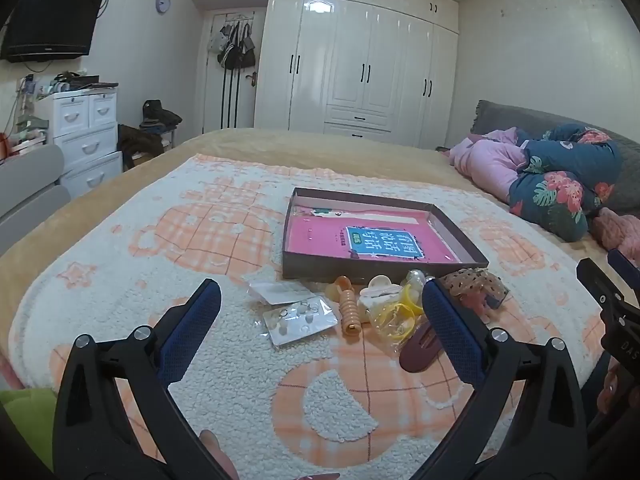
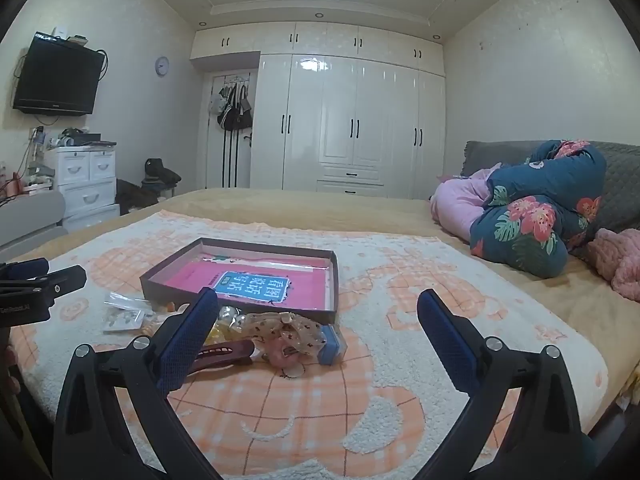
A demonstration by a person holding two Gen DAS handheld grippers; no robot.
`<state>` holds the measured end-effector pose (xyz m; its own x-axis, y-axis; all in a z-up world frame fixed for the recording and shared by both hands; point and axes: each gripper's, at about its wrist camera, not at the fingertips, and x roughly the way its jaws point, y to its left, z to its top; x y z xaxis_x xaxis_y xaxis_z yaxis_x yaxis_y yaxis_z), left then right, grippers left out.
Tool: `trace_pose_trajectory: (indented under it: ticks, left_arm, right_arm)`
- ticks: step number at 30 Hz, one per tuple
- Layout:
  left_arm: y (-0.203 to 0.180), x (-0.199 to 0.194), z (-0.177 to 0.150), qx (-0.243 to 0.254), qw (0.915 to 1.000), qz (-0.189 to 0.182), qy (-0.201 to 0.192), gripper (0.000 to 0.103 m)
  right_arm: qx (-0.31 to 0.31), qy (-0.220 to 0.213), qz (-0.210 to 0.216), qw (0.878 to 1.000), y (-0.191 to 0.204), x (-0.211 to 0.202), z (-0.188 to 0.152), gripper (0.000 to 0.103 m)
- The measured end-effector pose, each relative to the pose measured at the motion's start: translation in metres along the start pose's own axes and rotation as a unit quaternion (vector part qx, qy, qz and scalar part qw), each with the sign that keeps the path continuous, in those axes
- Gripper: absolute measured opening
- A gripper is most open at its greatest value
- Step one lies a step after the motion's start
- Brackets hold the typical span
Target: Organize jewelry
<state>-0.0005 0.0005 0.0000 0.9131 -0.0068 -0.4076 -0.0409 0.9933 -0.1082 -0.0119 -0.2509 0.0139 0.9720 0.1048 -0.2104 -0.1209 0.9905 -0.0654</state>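
Observation:
A shallow brown box (image 1: 352, 268) with a pink book inside lies on the bed blanket; it also shows in the right wrist view (image 2: 240, 308). A pile of jewelry and hair pieces lies in front of it: a clear earring packet (image 1: 300, 318), a peach ribbed clip (image 1: 349, 308), yellow bands (image 1: 396, 314), a dark red hair clip (image 1: 420, 348), a dotted bow (image 1: 476, 284). The bow (image 2: 288, 328) and red clip (image 2: 224, 354) show in the right wrist view. My left gripper (image 1: 320, 300) is open and empty just before the pile. My right gripper (image 2: 318, 308) is open and empty to the right of it.
The white and orange fleece blanket (image 1: 240, 360) covers the near bed. Folded quilts and pillows (image 2: 532, 216) lie at the right. A white drawer unit (image 1: 86, 136) and a wall TV (image 1: 48, 20) stand at the left, a wardrobe (image 2: 352, 128) behind.

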Motion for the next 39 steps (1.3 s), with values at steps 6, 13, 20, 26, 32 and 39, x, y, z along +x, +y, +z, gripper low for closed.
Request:
trace_pose_trajectory:
  ticks: [6,13,20,26,32,39]
  left_arm:
    - [-0.0001,-0.0017,0.0004,0.004,1.0,0.001,0.001,0.092]
    - [0.0029,-0.0025,0.0038,0.005,1.0,0.003,-0.005,0.092]
    - [-0.0024,-0.0045,0.0044,0.009,0.9999,0.007,-0.01,0.092]
    - [-0.0017,-0.0055,0.0051,0.008,0.9999,0.006,-0.013,0.092]
    - [-0.0018,-0.0057,0.0054,0.008,0.9999,0.006,-0.013,0.092]
    - [-0.0018,-0.0057,0.0064,0.008,0.9999,0.006,-0.012,0.092]
  right_arm:
    - [-0.003,0.005,0.002,1.0,-0.0003,0.0002,0.0014,0.097]
    - [-0.004,0.008,0.001,1.0,0.0029,-0.0012,0.0007,0.097]
    - [-0.002,0.007,0.002,1.0,0.0054,-0.0006,-0.0007,0.097]
    - [-0.002,0.005,0.003,1.0,0.0032,-0.0006,-0.0008,0.097]
    - [-0.001,0.004,0.003,1.0,0.0015,-0.0024,0.002,0.097]
    - [0.0,0.004,0.003,1.0,0.0021,-0.0023,0.0026,0.097]
